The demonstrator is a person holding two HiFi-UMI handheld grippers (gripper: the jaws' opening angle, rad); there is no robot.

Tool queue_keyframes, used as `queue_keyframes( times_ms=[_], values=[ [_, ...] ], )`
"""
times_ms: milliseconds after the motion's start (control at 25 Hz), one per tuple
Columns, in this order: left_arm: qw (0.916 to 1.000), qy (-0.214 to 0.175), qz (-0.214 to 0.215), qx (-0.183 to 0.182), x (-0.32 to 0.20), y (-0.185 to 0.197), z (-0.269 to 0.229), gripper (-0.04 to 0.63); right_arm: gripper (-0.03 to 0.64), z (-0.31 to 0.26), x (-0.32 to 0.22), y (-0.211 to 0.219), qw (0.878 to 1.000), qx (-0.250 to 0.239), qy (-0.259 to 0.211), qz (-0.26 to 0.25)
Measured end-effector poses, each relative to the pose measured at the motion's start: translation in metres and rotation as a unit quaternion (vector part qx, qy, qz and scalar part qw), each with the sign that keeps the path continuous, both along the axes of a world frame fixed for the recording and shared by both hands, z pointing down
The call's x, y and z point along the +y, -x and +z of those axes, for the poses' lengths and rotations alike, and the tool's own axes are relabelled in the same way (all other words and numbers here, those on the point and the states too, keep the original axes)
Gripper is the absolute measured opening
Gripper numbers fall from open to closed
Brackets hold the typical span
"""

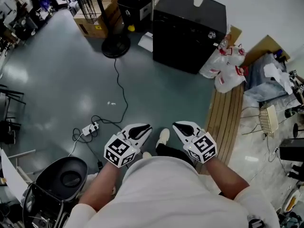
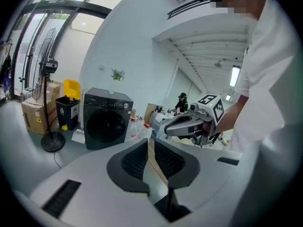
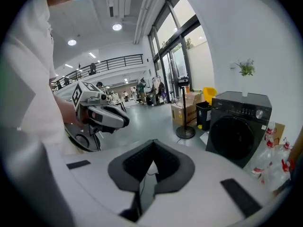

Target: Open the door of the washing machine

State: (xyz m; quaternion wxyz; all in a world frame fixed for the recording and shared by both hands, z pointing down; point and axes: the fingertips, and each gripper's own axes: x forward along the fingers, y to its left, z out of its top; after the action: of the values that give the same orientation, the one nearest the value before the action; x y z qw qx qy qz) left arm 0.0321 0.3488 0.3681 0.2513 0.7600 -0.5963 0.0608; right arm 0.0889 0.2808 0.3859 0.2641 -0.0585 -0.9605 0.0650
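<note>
Grey-green floor (image 1: pixel 57 80) first, a long stretch of it between the person and the goal. Black washing machine (image 1: pixel 190 27) against the white wall at the far side, well apart from both tongs, front turned this way, with a black bin (image 1: pixel 134 7) on one flank and bagged bottles (image 1: pixel 223 65) on the other.

Approach stage, by the look of it, with nothing yet within reach. Best to walk straight in, keeping off the wooden bench (image 1: pixel 228 113) on the right and stepping over the black cable (image 1: pixel 122 91) and the power strip (image 1: pixel 90 127) near the feet.

Round dark door (image 2: pixel 105 125) shut, filling most of the front, glossy and almost the same black as the cabinet, its rim hard to pick out. No handle to be made out from here. Look for it at close range before choosing a side.

Left tongs (image 1: pixel 144 129): pads a narrow slit apart, nothing between them. Right tongs (image 1: pixel 179 126): tips pressed together, nothing held. Spread the chosen pair before arriving, catch the door's edge or handle, then pull outward along the hinge's arc rather than straight back.

Smallest, on the control strip above the door: one bright knob (image 3: pixel 259 113) at the right corner.
</note>
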Motion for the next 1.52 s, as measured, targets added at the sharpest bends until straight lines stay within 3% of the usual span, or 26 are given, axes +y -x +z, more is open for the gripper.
queue_keyframes(
  times_ms=[120,160,200,440,720,960,1160,1520],
  values=[
    [0.9999,0.004,-0.008,-0.011,-0.029,0.027,-0.002,0.051,0.013,-0.001,-0.028,0.021,1.000,0.000,-0.007,-0.007],
    [0.9999,0.004,-0.010,-0.013,-0.040,0.035,-0.002,0.051,0.069,-0.002,-0.037,0.028,1.000,0.000,-0.009,-0.009],
    [0.9998,0.004,-0.011,-0.014,-0.050,0.043,-0.002,0.051,0.083,-0.002,-0.047,0.033,1.000,-0.002,-0.010,-0.010],
    [0.9997,-0.003,-0.013,-0.019,-0.121,0.074,0.003,0.058,0.052,0.008,-0.104,0.039,1.000,0.002,0.004,0.019],
    [0.9986,0.027,0.033,-0.032,-0.195,0.132,0.042,0.075,0.032,0.023,-0.160,0.046,0.995,0.023,0.010,0.097],
    [0.9967,0.039,0.063,-0.032,-0.279,0.218,0.080,0.075,0.029,0.027,-0.216,0.091,0.985,0.045,0.008,0.168],
    [0.9906,0.053,0.107,-0.066,-0.350,0.289,0.116,0.081,0.025,0.017,-0.254,0.134,0.974,0.052,0.012,0.219],
    [0.9829,0.086,0.135,-0.092,-0.466,0.373,0.188,0.098,0.021,0.030,-0.274,0.153,0.951,0.108,0.038,0.286]
  ],
)
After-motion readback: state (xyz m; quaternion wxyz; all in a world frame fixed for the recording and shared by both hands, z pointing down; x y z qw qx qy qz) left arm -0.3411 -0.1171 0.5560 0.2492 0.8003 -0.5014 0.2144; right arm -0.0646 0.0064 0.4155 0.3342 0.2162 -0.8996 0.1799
